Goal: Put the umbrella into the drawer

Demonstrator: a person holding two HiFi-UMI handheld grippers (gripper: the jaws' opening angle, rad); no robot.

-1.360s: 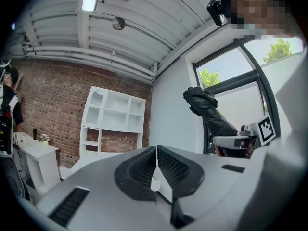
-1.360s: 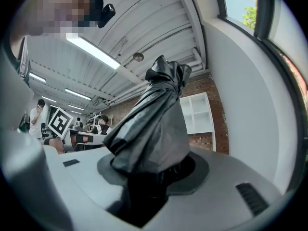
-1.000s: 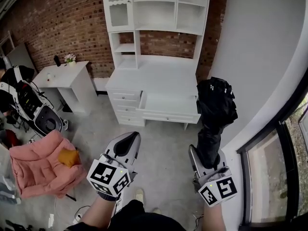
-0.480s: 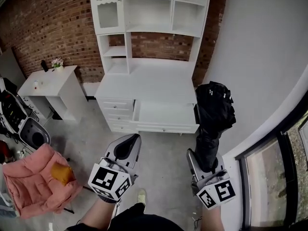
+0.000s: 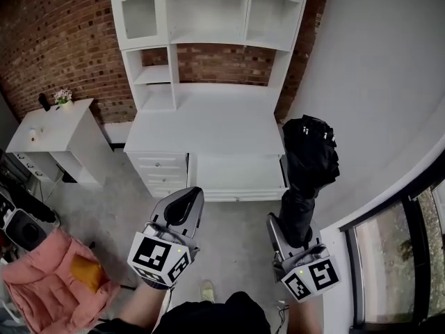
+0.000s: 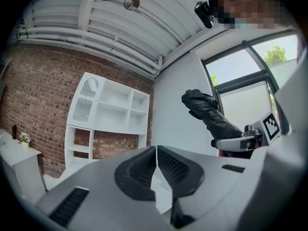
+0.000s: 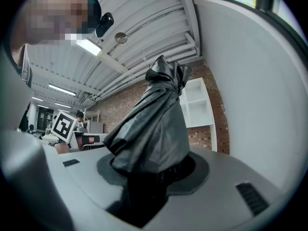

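Note:
A folded black umbrella (image 5: 309,158) stands up out of my right gripper (image 5: 290,229), which is shut on its lower end; in the right gripper view the umbrella (image 7: 154,124) fills the space between the jaws of the right gripper (image 7: 156,177). My left gripper (image 5: 185,199) is beside it on the left, shut with nothing in it; its pads meet in the left gripper view (image 6: 156,153). Ahead of both stands a white desk with shelves (image 5: 208,120). Its wide drawer (image 5: 236,171) is pulled open, just beyond the grippers.
A stack of closed small drawers (image 5: 158,172) sits left of the open one. A small white side table (image 5: 49,127) with a flower pot (image 5: 63,96) stands at the left, a pink chair (image 5: 42,284) lower left. A white wall and a window (image 5: 389,256) bound the right.
Both grippers have come closer to the desk, which now looks larger and nearer. The umbrella stays in the right gripper. The left gripper stays shut.

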